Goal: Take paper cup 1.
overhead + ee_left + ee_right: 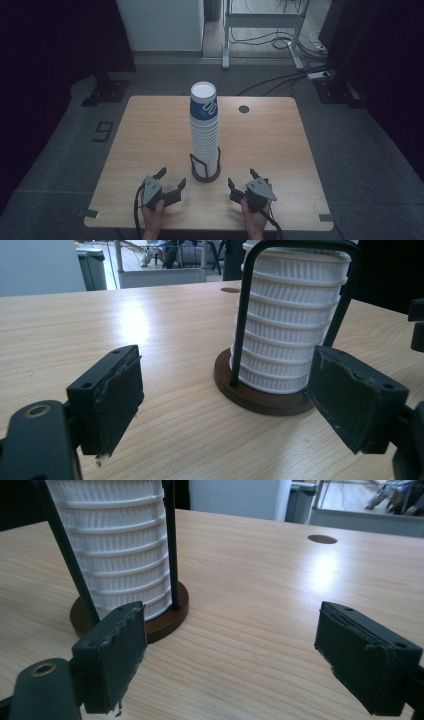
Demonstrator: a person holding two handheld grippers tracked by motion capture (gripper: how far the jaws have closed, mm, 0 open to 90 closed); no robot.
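The stack of paper cups (204, 131) is standing upright in a round holder (205, 173) at the table (150, 130) centre. The left gripper (171, 181) and right gripper (241, 180) are resting near its base, 1 per side, jaws spread, gripping nothing.

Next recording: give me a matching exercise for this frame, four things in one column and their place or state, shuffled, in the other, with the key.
Things
1. stack of paper cups
2. left gripper
3. right gripper
4. round hole in the table

Places or states
A. open, nothing between its jaws, left of the holder's base
B. far side of the tabletop, right of the cups
C. upright in the dark wire holder, mid-table
D. open, nothing between its jaws, right of the holder's base

Pairs: 1-C, 2-A, 3-D, 4-B
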